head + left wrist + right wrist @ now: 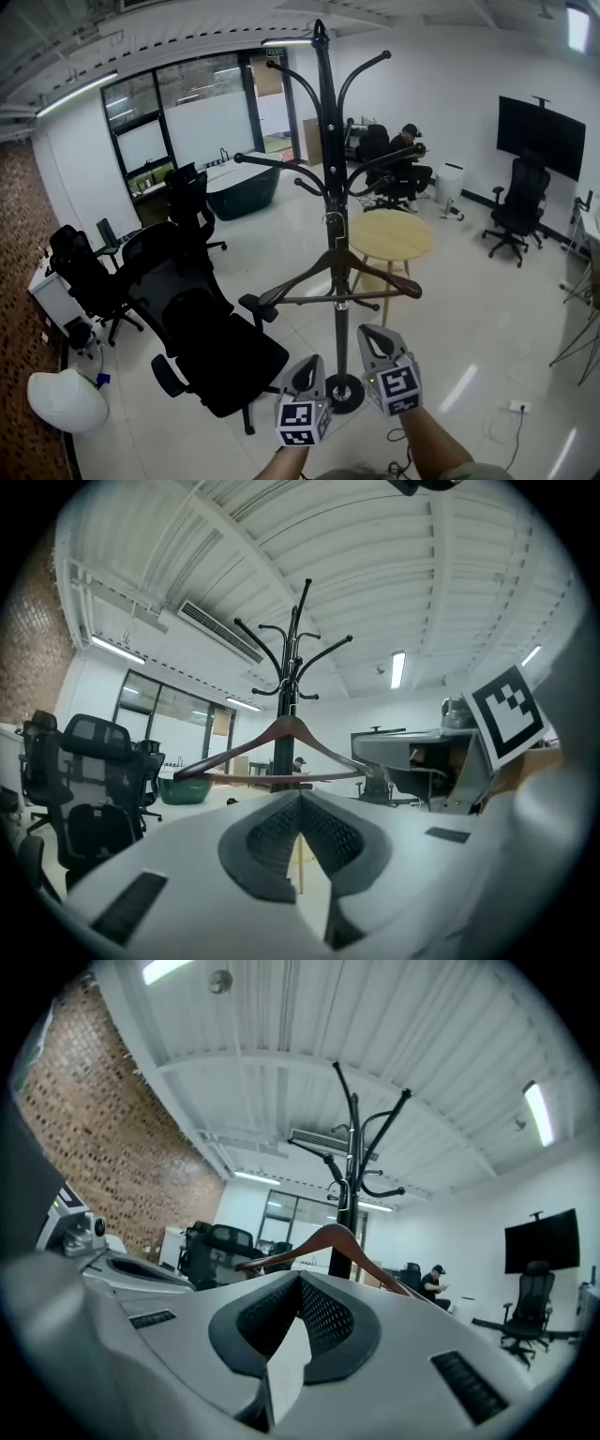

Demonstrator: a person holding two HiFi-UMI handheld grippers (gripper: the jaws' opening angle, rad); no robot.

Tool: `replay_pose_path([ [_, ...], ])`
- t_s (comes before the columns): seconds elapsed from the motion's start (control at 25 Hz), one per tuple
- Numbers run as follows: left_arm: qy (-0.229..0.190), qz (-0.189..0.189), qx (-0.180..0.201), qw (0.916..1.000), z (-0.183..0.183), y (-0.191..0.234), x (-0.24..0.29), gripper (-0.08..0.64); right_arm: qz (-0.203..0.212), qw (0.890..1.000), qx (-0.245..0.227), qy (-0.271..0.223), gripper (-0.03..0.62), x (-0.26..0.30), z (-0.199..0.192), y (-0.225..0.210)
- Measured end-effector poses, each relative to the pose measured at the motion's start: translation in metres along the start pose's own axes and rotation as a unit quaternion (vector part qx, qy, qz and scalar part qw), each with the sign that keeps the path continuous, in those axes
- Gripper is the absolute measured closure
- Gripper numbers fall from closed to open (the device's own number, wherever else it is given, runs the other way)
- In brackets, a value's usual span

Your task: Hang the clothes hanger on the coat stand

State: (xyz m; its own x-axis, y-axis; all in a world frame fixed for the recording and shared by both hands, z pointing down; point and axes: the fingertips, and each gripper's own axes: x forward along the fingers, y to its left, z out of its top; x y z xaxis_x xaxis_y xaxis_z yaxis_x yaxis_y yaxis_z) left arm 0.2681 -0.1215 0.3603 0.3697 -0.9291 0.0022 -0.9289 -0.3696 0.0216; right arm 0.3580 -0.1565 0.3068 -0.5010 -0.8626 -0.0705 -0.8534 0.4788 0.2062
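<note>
A black coat stand (328, 178) rises in the middle of the room, its round base on the floor between my grippers. A brown wooden hanger (339, 279) hangs by its metal hook from a low arm of the stand, its bar level. Below it, my left gripper (308, 362) is shut and empty. Beside it my right gripper (369, 335) is also shut, holding nothing and a little short of the hanger's bar. The left gripper view shows the hanger (281, 729) on the stand (287, 700) beyond the gripper (299, 797). The right gripper view shows the hanger (330, 1237) past the gripper (300, 1279).
Black office chairs (211, 347) crowd the floor left of the stand. A round wooden table (389, 234) stands just behind it. A person (405, 164) sits at the back, and a dark screen (541, 131) hangs on the right wall. A dark tub (242, 187) sits at the back left.
</note>
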Motion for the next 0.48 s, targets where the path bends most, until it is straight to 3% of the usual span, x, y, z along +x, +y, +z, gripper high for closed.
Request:
replay_pose_path([
  [0.16,-0.006,-0.023,-0.017,0.9996,-0.007,-0.006,-0.006,0.555,-0.025,0.999,0.032,0.002,0.592,-0.023,-0.009,0.003],
  [0.48,-0.005,-0.074,-0.023,0.9970,-0.012,-0.039,-0.023,0.555,-0.051,0.998,0.046,0.000,0.592,-0.074,-0.010,0.012],
])
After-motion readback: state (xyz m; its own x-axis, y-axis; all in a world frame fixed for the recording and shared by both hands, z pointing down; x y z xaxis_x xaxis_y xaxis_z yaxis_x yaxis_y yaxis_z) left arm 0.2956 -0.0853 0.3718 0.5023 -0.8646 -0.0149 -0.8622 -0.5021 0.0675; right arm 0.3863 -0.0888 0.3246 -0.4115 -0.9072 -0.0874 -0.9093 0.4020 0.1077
